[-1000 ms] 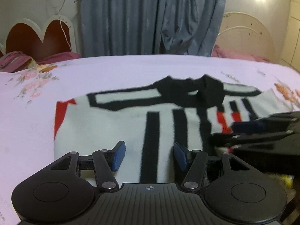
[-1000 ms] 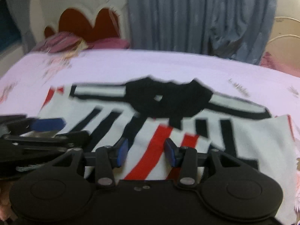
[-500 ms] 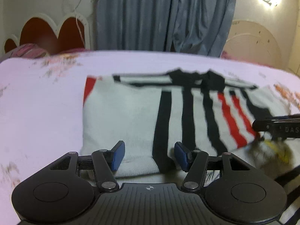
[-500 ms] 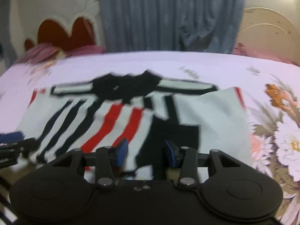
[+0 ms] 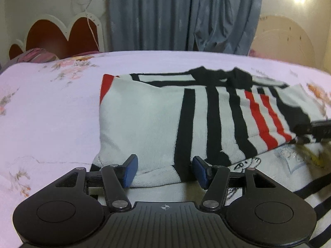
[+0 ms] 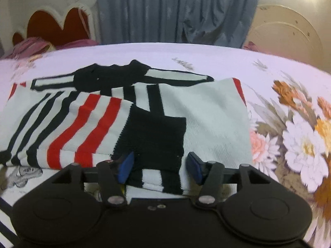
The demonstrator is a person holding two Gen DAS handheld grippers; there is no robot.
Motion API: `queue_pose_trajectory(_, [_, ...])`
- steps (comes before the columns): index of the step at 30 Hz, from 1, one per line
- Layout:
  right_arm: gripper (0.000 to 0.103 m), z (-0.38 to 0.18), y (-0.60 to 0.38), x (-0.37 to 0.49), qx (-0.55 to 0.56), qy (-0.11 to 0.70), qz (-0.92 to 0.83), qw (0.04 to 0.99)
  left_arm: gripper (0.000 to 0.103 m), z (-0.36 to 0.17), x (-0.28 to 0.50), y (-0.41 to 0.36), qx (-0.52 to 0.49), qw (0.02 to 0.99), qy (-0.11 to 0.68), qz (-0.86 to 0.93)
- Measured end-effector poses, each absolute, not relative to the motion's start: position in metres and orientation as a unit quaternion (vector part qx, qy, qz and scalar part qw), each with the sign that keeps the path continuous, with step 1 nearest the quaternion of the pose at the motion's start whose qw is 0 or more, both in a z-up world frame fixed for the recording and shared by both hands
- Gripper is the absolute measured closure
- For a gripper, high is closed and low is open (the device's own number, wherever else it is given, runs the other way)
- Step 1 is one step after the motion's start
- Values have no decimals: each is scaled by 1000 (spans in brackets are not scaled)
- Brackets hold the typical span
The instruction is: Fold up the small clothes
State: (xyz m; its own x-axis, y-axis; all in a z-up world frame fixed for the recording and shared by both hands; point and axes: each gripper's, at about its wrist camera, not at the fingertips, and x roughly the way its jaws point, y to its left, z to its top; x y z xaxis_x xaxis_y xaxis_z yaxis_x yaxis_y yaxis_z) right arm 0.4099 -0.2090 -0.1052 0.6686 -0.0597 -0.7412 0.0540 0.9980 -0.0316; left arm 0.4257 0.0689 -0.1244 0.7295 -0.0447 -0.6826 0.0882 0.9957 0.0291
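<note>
A small white knit sweater [image 5: 144,119] with black and red stripes and a black collar lies on the bed, its sleeves folded in over the body. My left gripper [image 5: 164,171] is open, its blue pads either side of the near left hem. My right gripper [image 6: 159,168] is open around the near right hem, by the black cuff [image 6: 153,136] of the folded sleeve; the sweater [image 6: 206,119] fills that view. The right gripper's tip shows at the right edge of the left wrist view [image 5: 318,128].
The bed has a pale lilac sheet [image 5: 51,113] with large flower prints [image 6: 300,140] to the right. A second white garment with a cartoon print [image 5: 269,177] lies under the sweater's near edge. A red headboard [image 5: 58,35] and grey curtains [image 5: 182,14] stand behind.
Both grippers have drawn apart sideways: the left one to the sweater's left hem, the right one to its right hem. The sweater now lies flatter with sleeves folded in.
</note>
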Motion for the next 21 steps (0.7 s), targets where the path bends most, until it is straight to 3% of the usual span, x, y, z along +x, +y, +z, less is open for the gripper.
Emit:
queue_pose_trajectory(5, [51,-81,-215,381,14,382,-6,924,43,-110,409,65,44,928,369,-15])
queue_pose_trajectory(7, [50,-75,-218,364,18,379,4,925,20,-108,397,64,48,927,372,-1])
queue_pose_trajectory(8, [49,-73,-220,355,18,379,6,925,19,-107,388,64,51,928,368,2])
queue_pose_trajectory(17, [44,-67,-250,273,54,397,25,916,20,-97,310,80,44,927,372,-2])
queue_pose_trajectory(19, [44,-69,-254,257,56,406,18,912,35,-100,292,90,31,923,384,-6])
queue_pose_trajectory(21, [44,-73,-257,238,58,414,16,908,40,-106,272,101,18,917,398,-2])
